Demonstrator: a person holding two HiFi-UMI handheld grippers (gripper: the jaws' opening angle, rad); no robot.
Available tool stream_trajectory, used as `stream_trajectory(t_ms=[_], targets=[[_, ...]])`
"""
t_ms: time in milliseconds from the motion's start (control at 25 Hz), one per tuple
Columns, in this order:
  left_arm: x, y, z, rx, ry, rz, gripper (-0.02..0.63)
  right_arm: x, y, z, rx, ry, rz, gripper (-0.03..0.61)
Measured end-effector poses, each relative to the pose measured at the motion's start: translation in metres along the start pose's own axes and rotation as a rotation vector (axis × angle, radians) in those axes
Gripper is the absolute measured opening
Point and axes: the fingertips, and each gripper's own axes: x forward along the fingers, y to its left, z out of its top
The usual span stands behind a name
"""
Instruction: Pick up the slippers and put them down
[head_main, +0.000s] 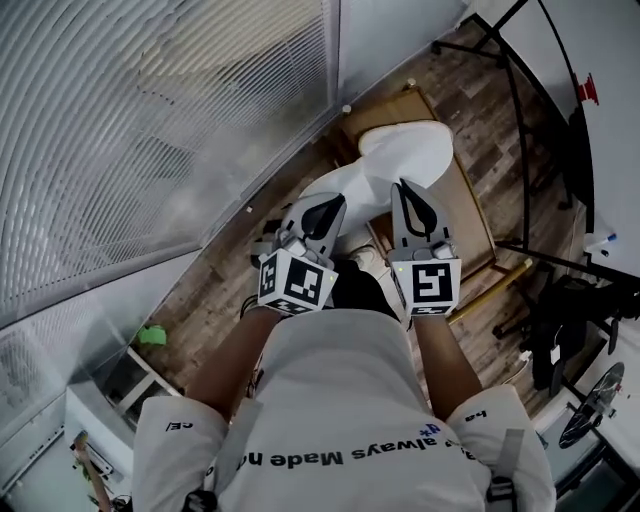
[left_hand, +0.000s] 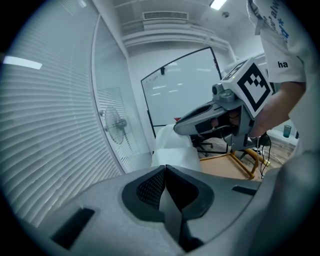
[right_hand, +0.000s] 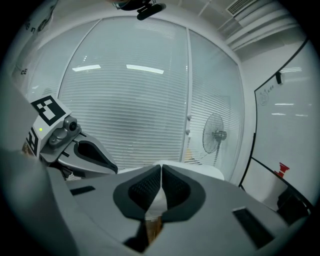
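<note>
Two grippers, each clenched on one of two slippers. The left gripper (left_hand: 165, 167) has its black mesh-textured pads (left_hand: 150, 187) pressed tip to tip on the edge of the left slipper (left_hand: 176, 150), a soft, white, smooth-skinned thing that rises straight from the tips. The right gripper (right_hand: 161, 166) is closed the same way on the right slipper (right_hand: 202, 171), seen nearly edge-on as a low, pale, rounded slab just past the jaws. Both shells are matte grey moulded plastic. Each carries one marker cube (head_main: 296, 281), white with black squares, so two cubes in all.

From the head view the two slippers show as rounded white ovals, one beyond each gripper, held side by side over a flat brown wooden board (head_main: 476, 228) with a pale yellow timber frame. Around it lies a plank floor (head_main: 215, 312) of worn, streaked wood. One round-caged standing fan (right_hand: 215, 135) stands by a glass wall covered in fine horizontal blinds (head_main: 150, 120), and one black-framed whiteboard (left_hand: 185, 85) stands behind.
</note>
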Motion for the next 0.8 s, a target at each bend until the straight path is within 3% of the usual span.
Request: stream_trajectory(t_ms=[480,800], targets=[[-0.162,0.075,-0.105,-0.061,0.035,0.122,0.012,0.039,0.199,0.040,-0.056,-0.012,0.137,0.015],[-0.235,0.103,-0.159,-0.078,0.051,0.158,0.012,0.055,0.293,0.052,-0.066,-0.014,0.185,0.015]])
